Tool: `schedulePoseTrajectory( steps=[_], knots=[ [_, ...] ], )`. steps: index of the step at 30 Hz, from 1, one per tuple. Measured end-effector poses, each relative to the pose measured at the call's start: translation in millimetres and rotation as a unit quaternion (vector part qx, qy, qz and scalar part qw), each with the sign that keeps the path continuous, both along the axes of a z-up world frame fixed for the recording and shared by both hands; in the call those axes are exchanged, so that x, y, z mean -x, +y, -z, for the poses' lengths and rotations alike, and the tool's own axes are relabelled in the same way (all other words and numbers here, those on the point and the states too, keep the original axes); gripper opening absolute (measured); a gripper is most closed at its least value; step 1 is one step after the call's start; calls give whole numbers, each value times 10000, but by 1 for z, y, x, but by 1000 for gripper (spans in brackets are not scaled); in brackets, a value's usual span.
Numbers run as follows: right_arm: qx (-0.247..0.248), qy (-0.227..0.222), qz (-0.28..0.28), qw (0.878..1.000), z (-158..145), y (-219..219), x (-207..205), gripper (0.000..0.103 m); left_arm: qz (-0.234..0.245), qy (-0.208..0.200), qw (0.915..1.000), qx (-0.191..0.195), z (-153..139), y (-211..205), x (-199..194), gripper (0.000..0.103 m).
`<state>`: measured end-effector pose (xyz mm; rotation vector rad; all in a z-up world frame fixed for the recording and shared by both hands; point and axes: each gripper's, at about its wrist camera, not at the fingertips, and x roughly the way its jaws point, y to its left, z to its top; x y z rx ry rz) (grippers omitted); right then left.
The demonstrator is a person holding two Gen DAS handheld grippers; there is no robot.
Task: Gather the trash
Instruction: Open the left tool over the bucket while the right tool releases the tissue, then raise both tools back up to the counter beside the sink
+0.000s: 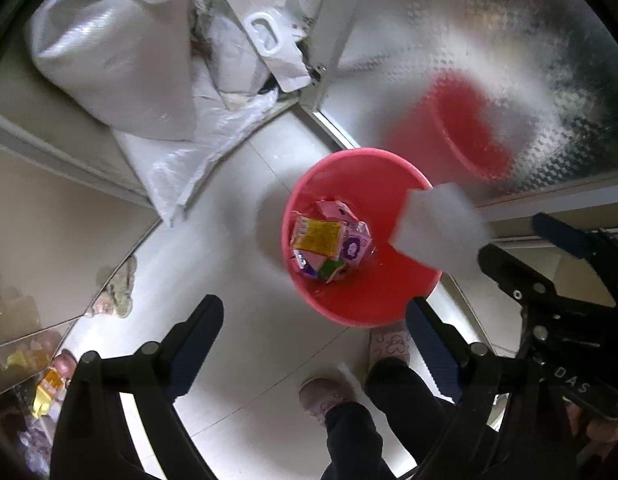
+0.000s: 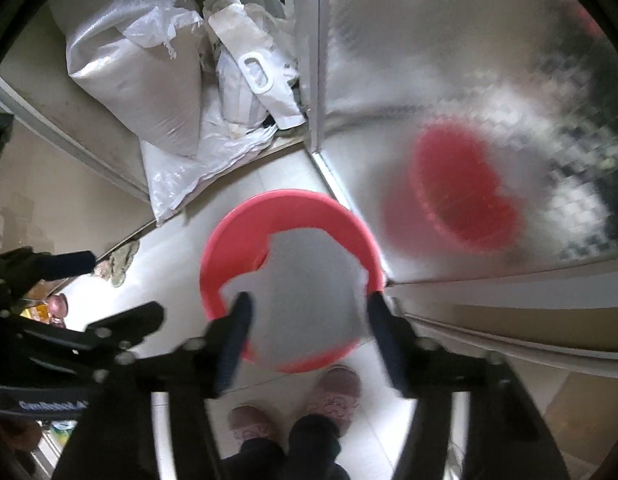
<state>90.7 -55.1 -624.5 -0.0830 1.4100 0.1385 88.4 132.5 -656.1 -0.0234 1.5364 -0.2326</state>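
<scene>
White sacks [image 1: 121,80] fill the far left corner. The left gripper [image 1: 313,344] hangs spread and empty over bare floor. A red bin [image 1: 361,292] holds wrappers [image 1: 329,244]. A blurred white sheet [image 2: 309,292], perhaps paper, hides them between the right gripper [image 2: 309,332]'s parted fingers, seemingly loose. Frosted glass [image 2: 469,80] bounds the right.

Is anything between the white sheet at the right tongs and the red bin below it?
Nothing visible. The flat white sheet hangs between the open right tongs, directly above the mouth of the round red plastic bin. Only colourful crumpled wrappers lie at the bin's bottom, well below the rim.
</scene>
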Motion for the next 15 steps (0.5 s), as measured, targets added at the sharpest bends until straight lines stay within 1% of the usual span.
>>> schedulePoseTrajectory(
  steps=[1,4,8,10,11,12,14,15],
  knots=[
    [28,-16,-14,10000,-5,0,1,70,-17,-21,10000,-6,-8,2,2,91],
    [76,-94,-137,9998,-28,3,5,72,-61,-80,9999,-28,-35,6,8,91],
    [93,-147,-171,9997,-74,3,12,73,-85,-263,9995,-129,-88,10,14,91],
    [64,-201,-197,9996,-103,3,17,75,-153,-377,9991,-115,-126,14,18,91],
    [61,-243,-209,9995,-117,3,20,78,-186,-425,9989,-78,-142,16,20,91],
    [50,-316,-211,9993,-139,2,23,79,-225,-499,9985,-26,-162,17,22,91],
    [8,-453,-198,9988,-176,-1,28,86,-298,-660,9974,46,-204,18,27,91],
    [-21,-538,-179,9984,-199,-1,31,88,-321,-743,9967,66,-225,18,29,91]
  ],
)
